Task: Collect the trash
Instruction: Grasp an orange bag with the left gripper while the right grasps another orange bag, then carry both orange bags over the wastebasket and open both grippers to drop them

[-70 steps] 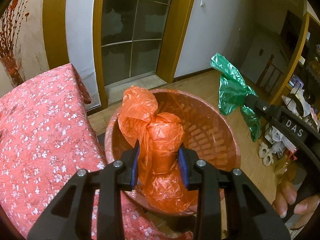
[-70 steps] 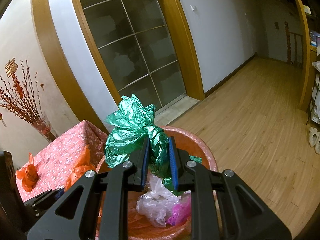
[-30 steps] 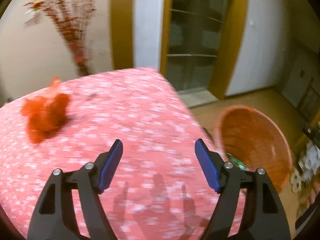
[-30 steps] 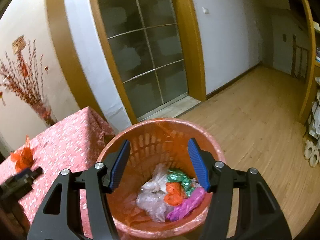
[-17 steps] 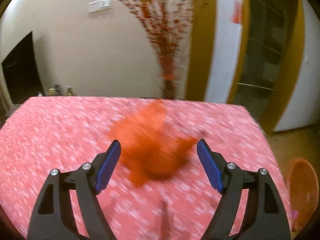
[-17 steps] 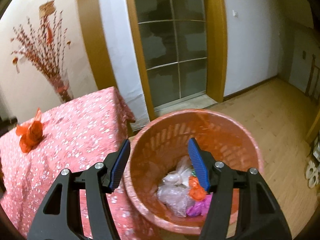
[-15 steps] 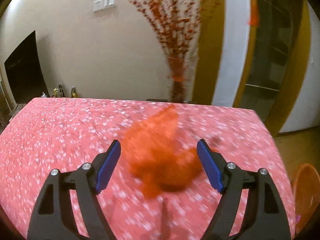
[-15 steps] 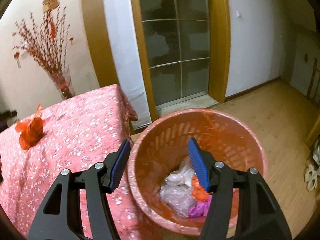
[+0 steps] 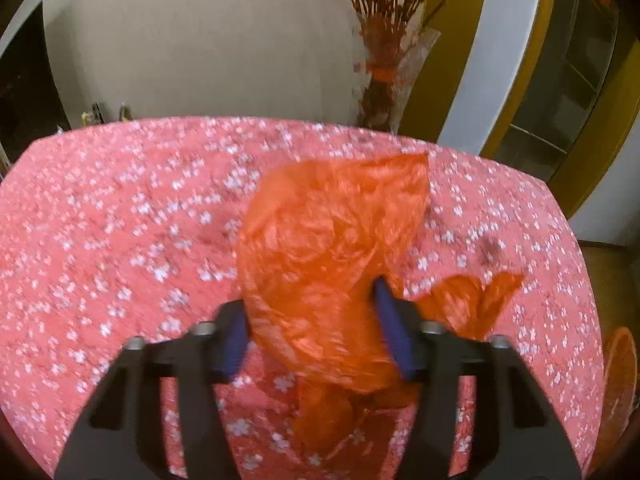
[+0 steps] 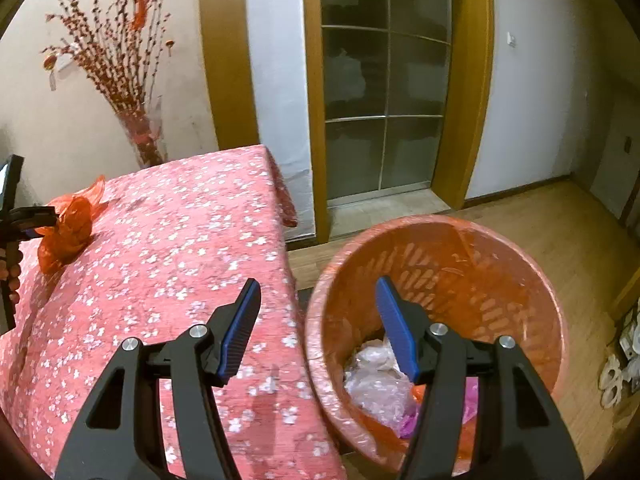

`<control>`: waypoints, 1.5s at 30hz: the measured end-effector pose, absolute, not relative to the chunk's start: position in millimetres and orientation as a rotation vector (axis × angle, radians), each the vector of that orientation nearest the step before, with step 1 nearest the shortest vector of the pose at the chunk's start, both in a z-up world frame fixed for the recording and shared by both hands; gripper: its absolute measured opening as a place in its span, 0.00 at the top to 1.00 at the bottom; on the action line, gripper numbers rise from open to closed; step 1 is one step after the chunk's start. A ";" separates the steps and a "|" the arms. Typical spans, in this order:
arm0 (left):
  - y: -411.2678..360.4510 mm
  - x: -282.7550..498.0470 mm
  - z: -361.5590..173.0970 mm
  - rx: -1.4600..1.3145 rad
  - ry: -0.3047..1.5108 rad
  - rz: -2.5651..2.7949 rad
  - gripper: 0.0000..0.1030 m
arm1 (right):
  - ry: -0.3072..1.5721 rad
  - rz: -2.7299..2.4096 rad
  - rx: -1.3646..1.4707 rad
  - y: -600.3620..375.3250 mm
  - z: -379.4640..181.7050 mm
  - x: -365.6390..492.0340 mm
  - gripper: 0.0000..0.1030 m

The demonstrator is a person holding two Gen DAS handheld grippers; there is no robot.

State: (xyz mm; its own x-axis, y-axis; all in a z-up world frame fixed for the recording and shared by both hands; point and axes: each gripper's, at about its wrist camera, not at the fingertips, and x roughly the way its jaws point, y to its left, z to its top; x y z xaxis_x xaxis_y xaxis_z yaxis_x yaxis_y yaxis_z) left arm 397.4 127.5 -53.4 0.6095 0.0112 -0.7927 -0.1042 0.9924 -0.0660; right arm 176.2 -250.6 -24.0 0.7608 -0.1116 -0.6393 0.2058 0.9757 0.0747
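Left gripper (image 9: 314, 334): blue pads either side of a crumpled orange plastic bag (image 9: 332, 264), pressed against its lower part — seemingly clamped on it, though motion blur leaves the contact a little unsure. Bag bulging up and forward past the fingertips, one loose orange flap trailing beyond the right finger over the pink floral tablecloth (image 9: 120, 216). Ahead of the fingers, past the table's far edge, a clear vase of red-budded branches (image 9: 390, 60) against the wall.

Right gripper (image 10: 316, 320): fingers spread wide, nothing between them. Under and beyond the right finger, the orange trash basket (image 10: 480, 248) on the wood floor, just beside the table corner — crumpled clear, orange and pink plastic lying in its bottom. Left of the left finger, across the cloth, the same orange bag seen small with the other gripper at it.
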 end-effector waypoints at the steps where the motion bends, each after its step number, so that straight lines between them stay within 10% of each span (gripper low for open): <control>1: 126.5 396.3 -54.5 -0.107 0.914 0.063 0.68 | 0.685 -0.168 0.140 -247.9 -23.2 176.8 0.42; 5: 127.0 382.8 -47.1 -0.107 0.860 0.070 0.85 | 0.678 -0.137 0.116 -233.6 -17.3 177.7 0.42; 39: 330.1 224.6 -6.1 -0.215 0.618 0.388 0.84 | 0.892 0.122 0.031 57.2 -41.3 381.6 0.37; 45: 307.5 226.9 -9.4 -0.197 0.632 0.335 0.84 | 0.900 0.138 0.055 17.1 -48.9 359.8 0.65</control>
